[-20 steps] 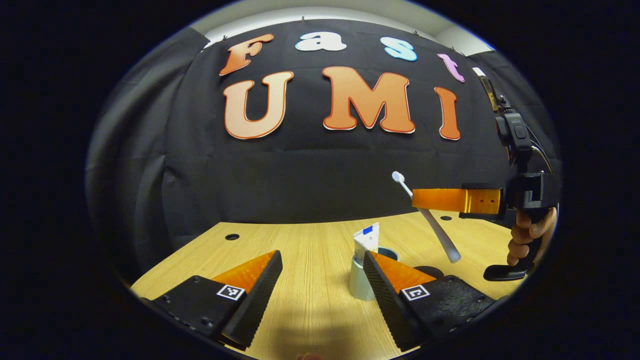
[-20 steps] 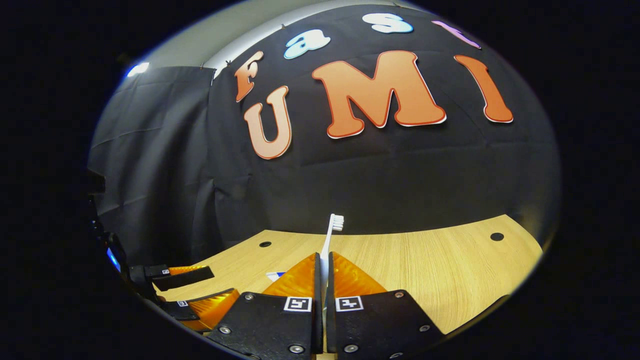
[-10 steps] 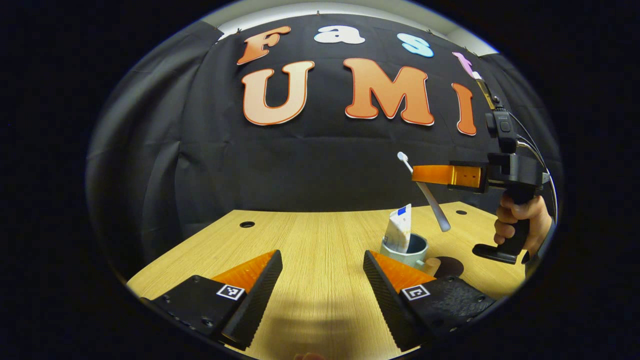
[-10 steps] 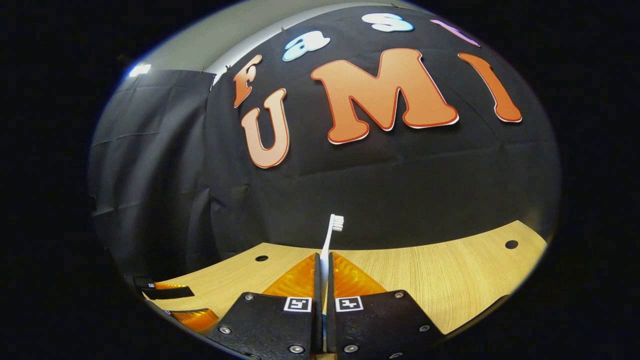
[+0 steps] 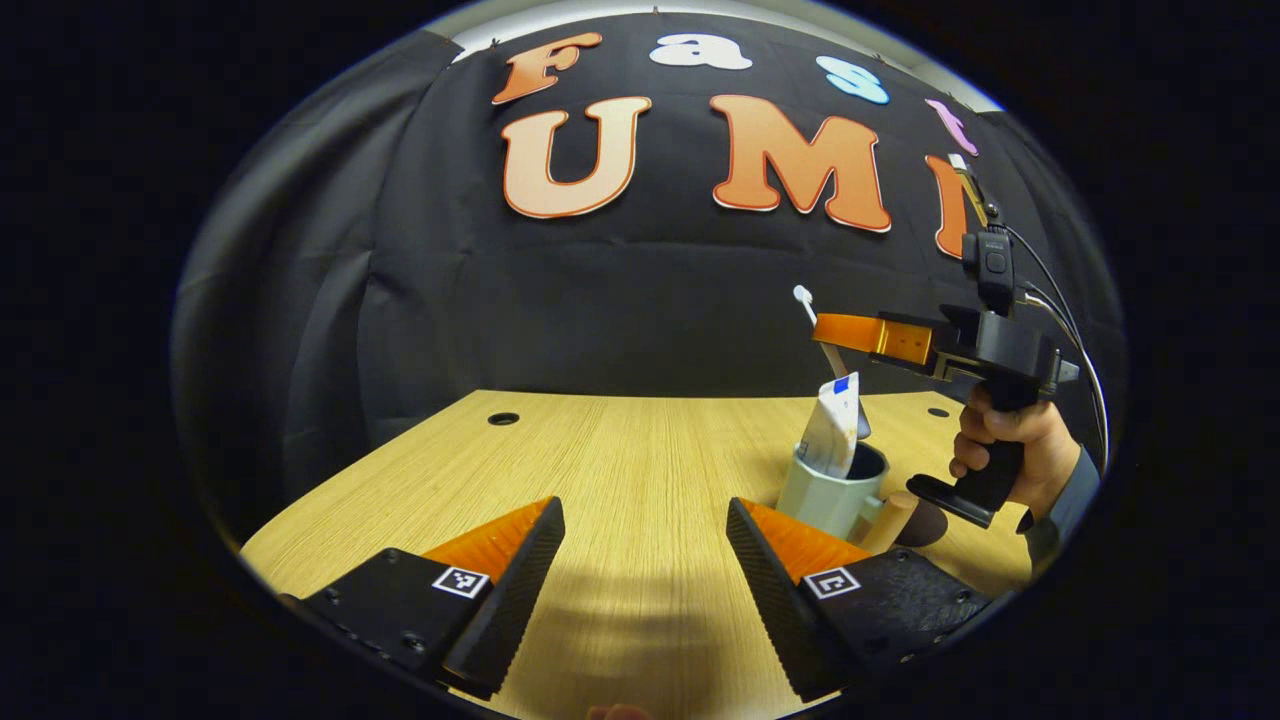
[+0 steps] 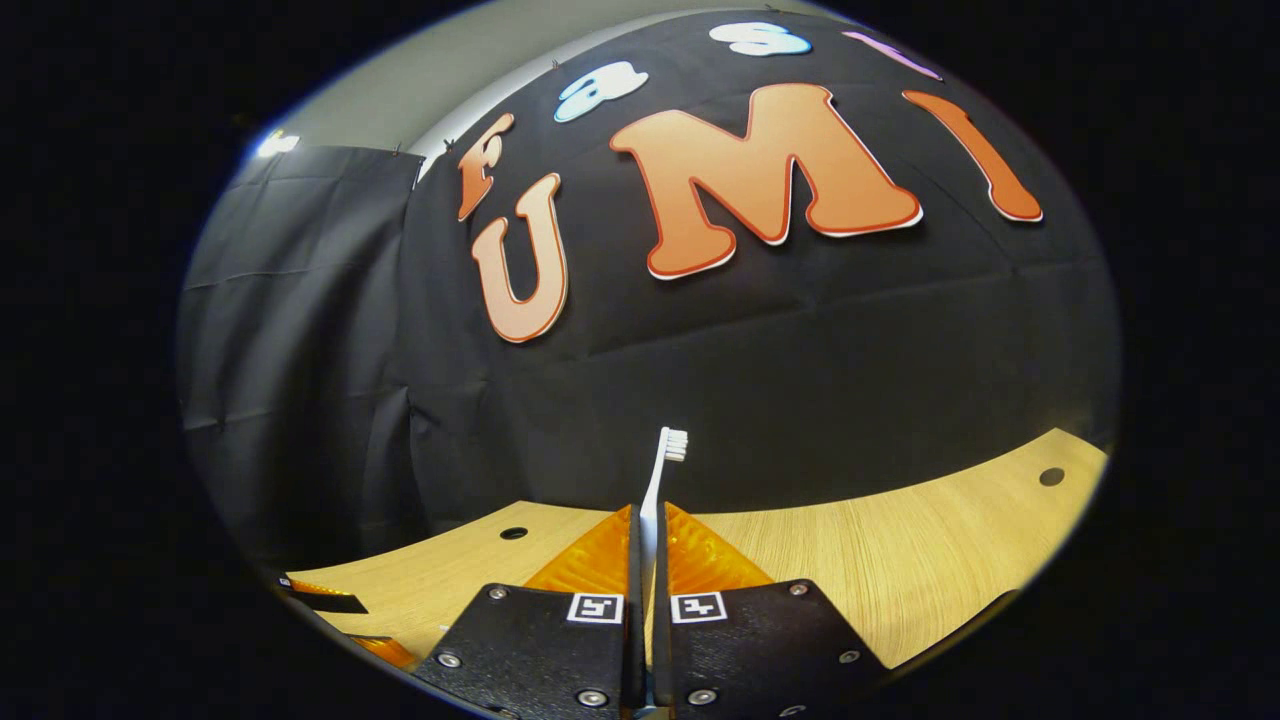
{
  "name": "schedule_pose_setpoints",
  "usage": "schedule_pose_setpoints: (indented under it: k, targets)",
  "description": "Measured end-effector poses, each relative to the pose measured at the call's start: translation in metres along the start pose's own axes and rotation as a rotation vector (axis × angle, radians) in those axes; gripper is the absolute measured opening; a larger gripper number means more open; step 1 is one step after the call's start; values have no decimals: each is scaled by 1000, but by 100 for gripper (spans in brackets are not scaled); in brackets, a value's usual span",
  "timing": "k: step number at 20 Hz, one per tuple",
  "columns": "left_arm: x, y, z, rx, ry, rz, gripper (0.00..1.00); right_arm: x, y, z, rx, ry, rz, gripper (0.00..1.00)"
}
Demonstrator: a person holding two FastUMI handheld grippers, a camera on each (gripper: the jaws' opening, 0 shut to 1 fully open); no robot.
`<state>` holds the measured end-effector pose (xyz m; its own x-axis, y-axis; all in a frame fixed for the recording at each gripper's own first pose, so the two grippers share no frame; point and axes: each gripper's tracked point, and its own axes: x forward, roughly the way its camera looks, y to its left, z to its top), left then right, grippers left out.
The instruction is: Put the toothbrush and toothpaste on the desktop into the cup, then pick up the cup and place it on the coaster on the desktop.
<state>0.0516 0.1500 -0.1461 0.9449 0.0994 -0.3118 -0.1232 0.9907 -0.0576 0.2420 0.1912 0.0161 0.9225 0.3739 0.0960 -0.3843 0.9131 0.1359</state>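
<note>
White toothbrush (image 6: 660, 480) stays pinched in my right tool (image 6: 645, 560), lower centre. I'd lower its handle straight into the cup (image 5: 832, 490) beside the toothpaste (image 5: 834, 437), lower right. My left tool (image 5: 645, 560) hangs open, empty.

white toothbrush (image 6: 660, 480), perhaps pale-green cup (image 5: 825, 495)

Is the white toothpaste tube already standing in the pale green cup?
Yes: the white toothpaste tube stands upright inside the pale green cup on the wooden desk.
</note>
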Motion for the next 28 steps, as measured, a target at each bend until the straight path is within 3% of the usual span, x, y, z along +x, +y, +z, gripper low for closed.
schedule_pose_setpoints:
  k: [9, 14, 24, 25, 26, 28]
  targets:
    - [-6, -5, -10, 0, 25, 7, 98, -17, 5, -27, -66, 65, 26, 9]
    - [-16, -14, 3, -11, -10, 3, 98, -43, -7, -15, -108, 74, 10, 12]
    - [-19, -66, 40, -45, -24, -57, 98, -102, -29, 41, -207, -30, -26, 67]
    - [-17, -71, 43, -45, -16, -60, 97, -109, -31, 48, -214, -40, -28, 67]
    - [-16, -78, 47, -48, -9, -69, 98, -117, -35, 54, -217, -52, -30, 80]
    - [-13, -97, 54, -57, 13, -96, 98, -131, -41, 66, -216, -69, -36, 88]
